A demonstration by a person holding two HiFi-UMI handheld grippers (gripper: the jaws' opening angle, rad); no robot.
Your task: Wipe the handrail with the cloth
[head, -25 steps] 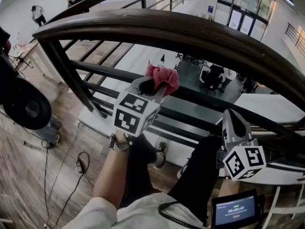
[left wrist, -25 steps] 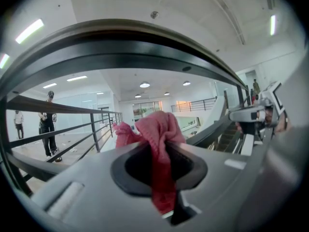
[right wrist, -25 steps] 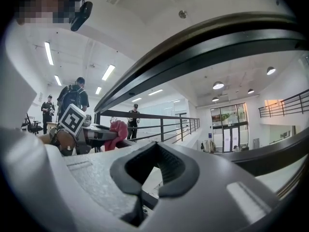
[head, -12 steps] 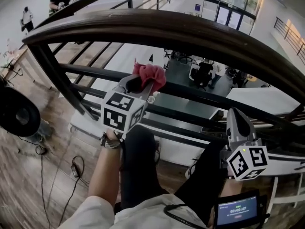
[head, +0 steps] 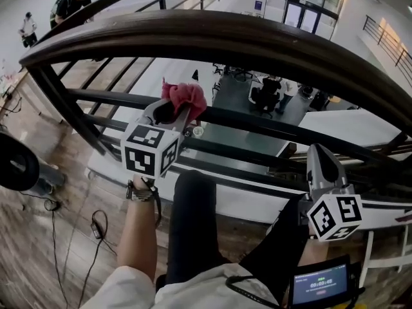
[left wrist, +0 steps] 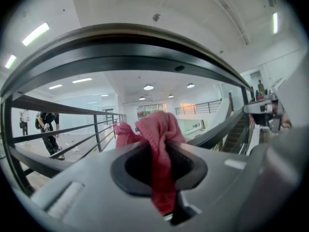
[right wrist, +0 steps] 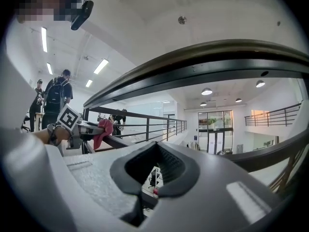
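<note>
A dark wooden handrail [head: 212, 34] arches across the top of the head view, on black metal bars. My left gripper [head: 172, 111] is shut on a pink-red cloth [head: 183, 96], held below the rail and in front of the lower bars. In the left gripper view the cloth [left wrist: 157, 144] bunches out of the closed jaws, with the handrail [left wrist: 120, 50] curving overhead, apart from it. My right gripper [head: 320, 156] is lower at the right, shut with nothing in it. From the right gripper view the cloth [right wrist: 103, 129] shows far left under the handrail [right wrist: 203, 62].
Black horizontal bars [head: 257, 124] run under the rail, with an open drop to a lower floor behind. A black post [head: 61, 105] stands at the left. Cables [head: 90, 237] lie on the wood floor. People [head: 67, 5] stand far left. A small screen [head: 318, 285] sits at bottom right.
My left gripper with the cloth has shifted left and slightly up in the view. The right gripper has stayed low at the right.
</note>
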